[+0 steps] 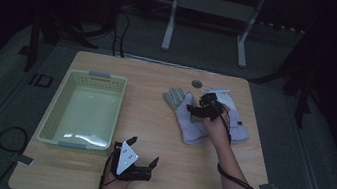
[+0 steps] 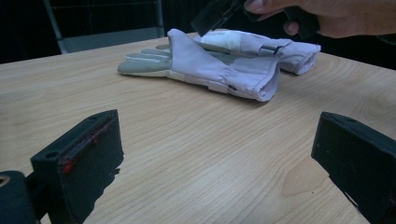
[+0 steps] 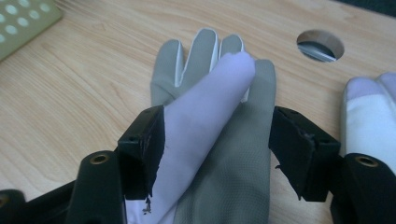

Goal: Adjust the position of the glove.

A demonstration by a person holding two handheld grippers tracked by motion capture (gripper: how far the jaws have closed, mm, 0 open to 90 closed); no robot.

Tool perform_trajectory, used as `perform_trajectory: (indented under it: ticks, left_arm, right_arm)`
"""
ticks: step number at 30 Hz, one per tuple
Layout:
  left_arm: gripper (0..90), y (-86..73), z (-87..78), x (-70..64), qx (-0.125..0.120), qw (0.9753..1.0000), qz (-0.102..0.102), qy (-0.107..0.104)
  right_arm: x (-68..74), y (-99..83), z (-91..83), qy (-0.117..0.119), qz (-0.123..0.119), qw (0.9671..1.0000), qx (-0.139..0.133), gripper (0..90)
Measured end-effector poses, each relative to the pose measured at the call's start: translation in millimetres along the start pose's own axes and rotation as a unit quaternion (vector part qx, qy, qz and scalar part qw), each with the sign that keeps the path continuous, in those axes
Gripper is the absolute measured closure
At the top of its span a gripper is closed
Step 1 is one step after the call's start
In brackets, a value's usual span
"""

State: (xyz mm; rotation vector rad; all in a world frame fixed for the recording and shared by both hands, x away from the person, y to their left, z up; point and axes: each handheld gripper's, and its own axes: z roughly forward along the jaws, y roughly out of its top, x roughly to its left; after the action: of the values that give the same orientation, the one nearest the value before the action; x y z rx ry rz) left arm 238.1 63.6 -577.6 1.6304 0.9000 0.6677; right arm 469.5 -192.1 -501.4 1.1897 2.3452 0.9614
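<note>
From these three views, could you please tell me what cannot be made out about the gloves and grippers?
- Near glove: cuff cut off by the right gripper view's bottom edge.
- Far glove: partly hidden under the right gripper in the high view.
- Right gripper's grip: jaws flank the near glove; contact unclear.
- Basket: corner only, right gripper view.

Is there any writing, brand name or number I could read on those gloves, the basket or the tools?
None can be read.
Pale grey-and-lilac fabric gloves: no print visible.
Pale green perforated plastic basket: no label visible.
Left hand-held gripper: plain grey plate, no lettering legible.

Left gripper (image 1: 143,157) jaws apart; right gripper (image 3: 217,154) jaws spread.
</note>
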Motion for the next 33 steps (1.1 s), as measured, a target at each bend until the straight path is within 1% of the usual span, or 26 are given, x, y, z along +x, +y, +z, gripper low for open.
perform_trajectory:
  ticks: [1, 2, 3, 4, 5, 6, 7, 8, 9, 10, 13, 14, 15, 17, 18, 19, 20, 21, 23, 25, 27, 28, 29, 30, 31, 33]
  left_arm:
    - [2.3, 0.0, 0.0, 0.5, 0.000, 1.0000, -0.002, -0.001]
    - [2.3, 0.0, 0.0, 0.5, 0.000, 1.0000, -0.002, -0.001]
    - [2.3, 0.0, 0.0, 0.5, 0.000, 1.0000, -0.002, -0.001]
    - [2.3, 0.0, 0.0, 0.5, 0.000, 1.0000, -0.002, -0.001]
    - [2.3, 0.0, 0.0, 0.4, 0.000, 1.0000, -0.001, -0.002]
    - [2.3, 0.0, -0.1, 0.1, -0.001, 1.0000, 0.000, -0.002]
    - [2.3, 0.0, -0.1, -0.4, 0.000, 1.0000, 0.002, -0.004]
    - [2.3, 0.0, -0.1, -0.4, 0.000, 1.0000, 0.002, -0.004]
    - [2.3, 0.0, -0.1, -0.9, 0.000, 1.0000, 0.005, -0.004]
    - [2.3, 0.0, -0.1, -1.0, 0.001, 1.0000, 0.005, -0.004]
    - [2.3, 0.0, -0.1, -0.9, 0.000, 1.0000, 0.005, -0.004]
    - [2.3, 0.0, -0.2, -0.6, 0.000, 1.0000, 0.004, -0.005]
    - [2.3, 0.0, -0.2, -0.5, 0.000, 1.0000, 0.004, -0.006]
    - [2.3, 0.0, -0.1, -0.3, -0.001, 0.9999, 0.001, -0.010]
    - [2.3, 0.0, -0.1, -0.5, 0.000, 0.9999, 0.003, -0.010]
    - [2.3, 0.0, 0.0, -0.6, 0.000, 0.9999, 0.003, -0.010]
    - [2.4, 0.0, 0.0, -0.7, 0.000, 0.9999, 0.003, -0.010]
    - [2.3, 0.0, 0.0, -0.7, 0.000, 0.9999, 0.004, -0.009]
    - [2.3, 0.0, 0.0, -0.5, 0.000, 1.0000, 0.003, -0.009]
    - [2.3, 0.1, 0.1, -0.3, 0.000, 1.0000, 0.002, -0.009]
    - [2.3, 0.0, 0.1, -0.1, 0.000, 1.0000, 0.000, -0.009]
    - [2.3, 0.1, 0.1, -0.1, 0.000, 1.0000, 0.000, -0.009]
    - [2.4, 0.0, 0.2, -0.1, 0.000, 1.0000, -0.001, -0.009]
    - [2.4, 0.1, 0.0, -0.1, 0.000, 1.0000, 0.000, -0.009]
    - [2.3, 0.1, 0.0, 0.0, 0.001, 1.0000, -0.001, -0.009]
    - [2.3, 0.0, 0.0, 0.2, -0.001, 0.9999, -0.002, -0.011]
  right_arm:
    - [-1.6, -0.5, 4.7, -0.003, 0.004, 1.0000, 0.008, 40.3]
    - [-1.6, -0.5, 4.7, -0.003, 0.004, 1.0000, 0.008, 40.3]
    - [-3.9, -2.0, 10.5, 0.005, 0.008, 0.9997, 0.023, 41.5]
    - [-3.9, -2.0, 10.5, 0.005, 0.008, 0.9997, 0.023, 41.5]
    - [-5.8, -4.2, 15.9, 0.006, 0.009, 0.9994, 0.034, 44.2]
    - [-5.8, -4.2, 15.9, 0.006, 0.009, 0.9994, 0.034, 44.2]
    - [-7.9, -6.6, 20.2, 0.013, 0.017, 0.9988, 0.045, 44.6]
    - [-7.9, -6.6, 20.2, 0.013, 0.017, 0.9988, 0.045, 44.6]
    - [-9.0, -9.6, 25.1, 0.014, 0.022, 0.9979, 0.060, 47.3]
    - [-8.9, -11.1, 27.4, 0.013, 0.023, 0.9974, 0.067, 47.4]
    - [-9.0, -12.6, 30.6, 0.011, 0.025, 0.9967, 0.076, 48.9]
    - [-9.5, -12.9, 31.9, 0.013, 0.030, 0.9962, 0.080, 50.3]
    - [-10.5, -12.9, 33.6, 0.021, 0.039, 0.9951, 0.088, 55.7]
    - [-9.0, -13.0, 34.3, 0.024, 0.036, 0.9953, 0.087, 61.0]
    - [-8.5, -13.1, 34.3, 0.025, 0.032, 0.9954, 0.087, 66.0]
    - [-8.3, -13.2, 33.8, 0.031, 0.035, 0.9951, 0.088, 71.2]
    - [-8.2, -13.4, 33.4, 0.031, 0.036, 0.9950, 0.088, 75.3]
    - [-7.7, -13.5, 32.2, 0.031, 0.045, 0.9946, 0.088, 80.7]
    - [-8.0, -13.9, 30.4, 0.040, 0.058, 0.9940, 0.083, 84.1]
    - [-5.9, -11.6, 23.9, 0.041, 0.073, 0.9935, 0.077, 85.5]
    - [-2.1, -9.4, 18.0, 0.038, 0.076, 0.9940, 0.068, 85.8]
    - [0.3, -7.7, 14.0, 0.037, 0.086, 0.9934, 0.066, 85.9]
    - [2.4, -6.1, 10.6, 0.039, 0.093, 0.9930, 0.062, 86.0]
    - [4.7, -4.7, 7.9, 0.039, 0.096, 0.9928, 0.060, 86.0]
    - [8.0, -2.6, 4.3, 0.034, 0.101, 0.9926, 0.059, 86.0]
    - [16.9, 2.8, -3.7, 0.025, 0.103, 0.9928, 0.055, 86.1]
